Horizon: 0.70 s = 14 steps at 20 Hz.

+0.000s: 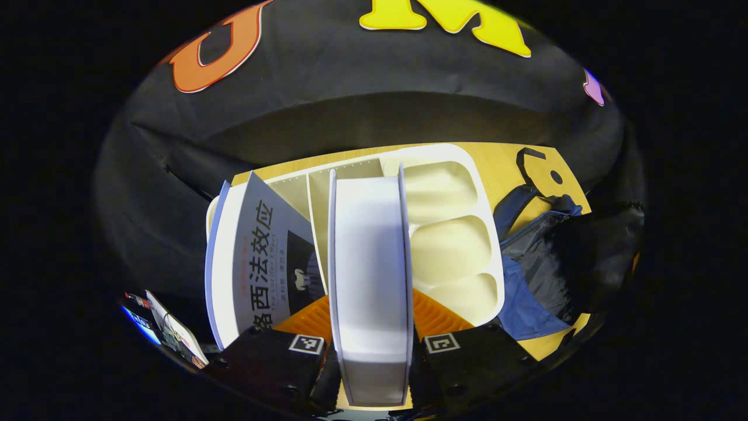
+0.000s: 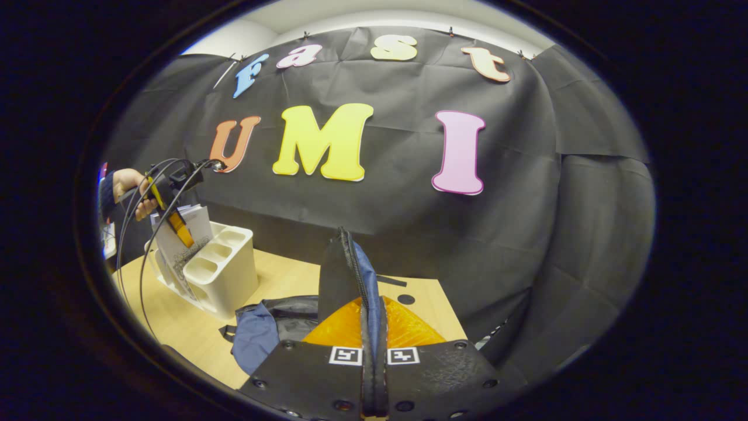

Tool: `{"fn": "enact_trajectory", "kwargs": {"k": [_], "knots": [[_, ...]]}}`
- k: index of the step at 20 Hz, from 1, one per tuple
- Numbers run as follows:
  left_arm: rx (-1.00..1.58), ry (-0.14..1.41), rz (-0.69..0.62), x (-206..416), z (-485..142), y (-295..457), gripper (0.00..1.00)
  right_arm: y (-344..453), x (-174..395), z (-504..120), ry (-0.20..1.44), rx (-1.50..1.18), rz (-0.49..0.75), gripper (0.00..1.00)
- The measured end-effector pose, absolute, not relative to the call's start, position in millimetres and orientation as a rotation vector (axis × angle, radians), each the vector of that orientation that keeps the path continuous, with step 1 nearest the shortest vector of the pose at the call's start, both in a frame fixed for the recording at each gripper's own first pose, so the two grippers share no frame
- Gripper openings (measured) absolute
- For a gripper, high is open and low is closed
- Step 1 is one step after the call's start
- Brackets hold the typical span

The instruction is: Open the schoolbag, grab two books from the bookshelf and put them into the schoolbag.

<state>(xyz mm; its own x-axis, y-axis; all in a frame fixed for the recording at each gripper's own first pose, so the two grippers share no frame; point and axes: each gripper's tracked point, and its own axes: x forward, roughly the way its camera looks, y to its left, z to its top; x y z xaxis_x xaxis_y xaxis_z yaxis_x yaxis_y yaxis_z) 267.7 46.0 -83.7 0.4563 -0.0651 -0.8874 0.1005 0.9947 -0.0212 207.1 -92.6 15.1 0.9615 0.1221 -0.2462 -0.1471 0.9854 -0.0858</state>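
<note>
Dim booth, overhead light; glare on white book (image 1: pixel 370 275) page edges; strong fisheye bending at edges.

books: 2 (image 1: pixel 370 275) (image 1: pixel 257 263) | bookshelf: 1 (image 1: pixel 461 234) | schoolbag: 1 (image 1: pixel 549 269) | counter: 1 (image 1: pixel 502 161) | tongs: 2 (image 1: pixel 371 345) (image 2: pixel 374 351)

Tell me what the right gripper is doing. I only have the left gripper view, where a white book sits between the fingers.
Observer: The right gripper is shut on the schoolbag's zippered edge, holding it upright.
Operator: Is the whole bag lifted?
Observer: No, the rest of the schoolbag lies slumped on the table.
Operator: How does the left gripper look from there?
Observer: The left gripper is at the bookshelf with the book, held by a hand, cables trailing down.
</note>
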Motion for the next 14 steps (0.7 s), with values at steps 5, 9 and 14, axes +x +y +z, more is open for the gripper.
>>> {"fn": "enact_trajectory", "kwargs": {"k": [5,9,14], "knots": [[0.068,1.042,-0.078,235,-67,52,0.48,-90,207,9,0.249,-0.096,0.138,0.01],[0.079,1.009,-0.087,205,-55,50,0.47,-87,206,6,0.256,-0.084,0.136,0.01],[0.054,0.976,-0.095,160,-43,49,0.47,-91,205,3,0.264,-0.072,0.122,0.01]]}}
